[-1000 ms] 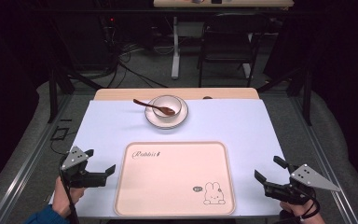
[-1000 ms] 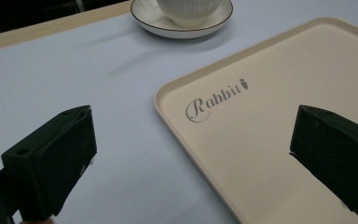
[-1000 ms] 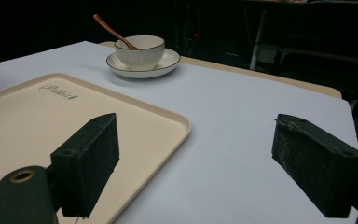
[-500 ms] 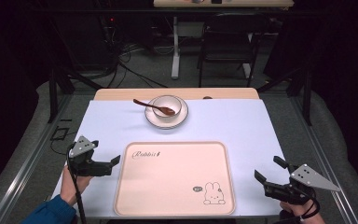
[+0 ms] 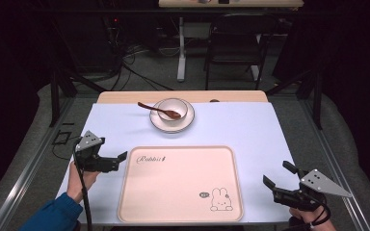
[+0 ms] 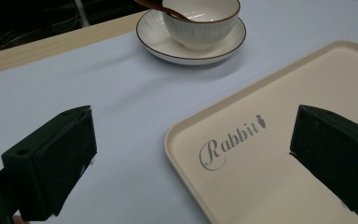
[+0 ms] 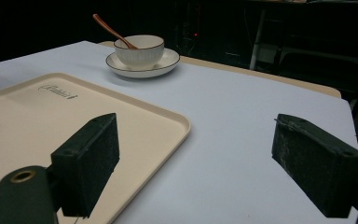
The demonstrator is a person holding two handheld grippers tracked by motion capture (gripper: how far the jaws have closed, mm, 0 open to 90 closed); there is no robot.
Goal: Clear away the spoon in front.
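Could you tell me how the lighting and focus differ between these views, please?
High view: the table is brightly lit, the room behind dark. Left gripper view: the near jaws are soft, the tray lettering sharp. Right gripper view: the bowl is clear against a black background.

Tabletop [image 5: 270, 130]: pale blue sheet over wood
Near edge: cream tray [image 5: 180, 185] — flat
Far side: saucer [image 5: 172, 121] — centred
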